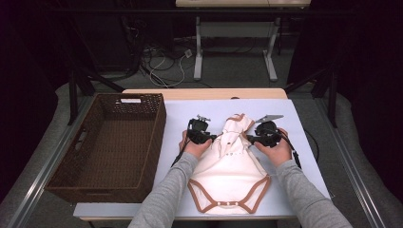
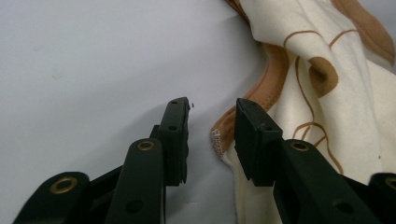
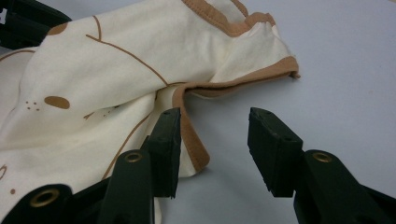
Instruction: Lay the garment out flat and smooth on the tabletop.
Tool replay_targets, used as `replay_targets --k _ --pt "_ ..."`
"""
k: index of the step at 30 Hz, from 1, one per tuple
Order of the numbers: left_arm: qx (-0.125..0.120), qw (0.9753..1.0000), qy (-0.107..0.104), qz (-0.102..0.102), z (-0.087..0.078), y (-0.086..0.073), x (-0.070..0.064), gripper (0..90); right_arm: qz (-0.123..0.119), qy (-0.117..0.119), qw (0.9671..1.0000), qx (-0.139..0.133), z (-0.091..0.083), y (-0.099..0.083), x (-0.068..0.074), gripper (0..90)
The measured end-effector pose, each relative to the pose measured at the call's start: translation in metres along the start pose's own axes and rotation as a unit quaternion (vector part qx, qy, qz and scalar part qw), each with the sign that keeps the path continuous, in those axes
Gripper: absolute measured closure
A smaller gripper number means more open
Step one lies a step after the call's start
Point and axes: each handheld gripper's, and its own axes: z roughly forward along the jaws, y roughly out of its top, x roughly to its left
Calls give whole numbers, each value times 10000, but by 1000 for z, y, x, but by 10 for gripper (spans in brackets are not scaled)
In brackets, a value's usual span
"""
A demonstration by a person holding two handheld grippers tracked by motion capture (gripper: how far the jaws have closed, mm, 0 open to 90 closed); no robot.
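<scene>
A cream baby bodysuit (image 1: 231, 164) with brown trim lies on the white table (image 1: 285, 109), its top bunched up between my two grippers. My left gripper (image 1: 205, 136) sits at the garment's left side, open; in the left gripper view its jaws (image 2: 211, 135) stand apart, straddling the brown-trimmed edge (image 2: 223, 128) without pinching it. My right gripper (image 1: 251, 138) is at the right side, open too. In the right gripper view it (image 3: 215, 144) gapes around a brown-edged fold (image 3: 191, 140) of the bodysuit (image 3: 93, 88), cloth lying by the left jaw.
A dark woven basket (image 1: 114, 147) stands empty at the table's left, close beside the left forearm. The table's far edge (image 1: 204, 93) has a wooden strip. Bare white surface lies right of the garment (image 1: 304, 156).
</scene>
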Motion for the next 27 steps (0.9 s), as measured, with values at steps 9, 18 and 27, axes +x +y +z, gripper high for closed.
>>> replay_targets --k 9,18,27 --pt "85 9995 -41 287 2 0 -3 816 94 24 9999 112 9 -3 1 557" --pt "53 9998 -5 172 -1 1 -2 873 91 58 9996 273 20 -8 4 566" --pt "-194 9995 218 105 -19 5 8 876 26 287 9991 298 21 -11 4 838"
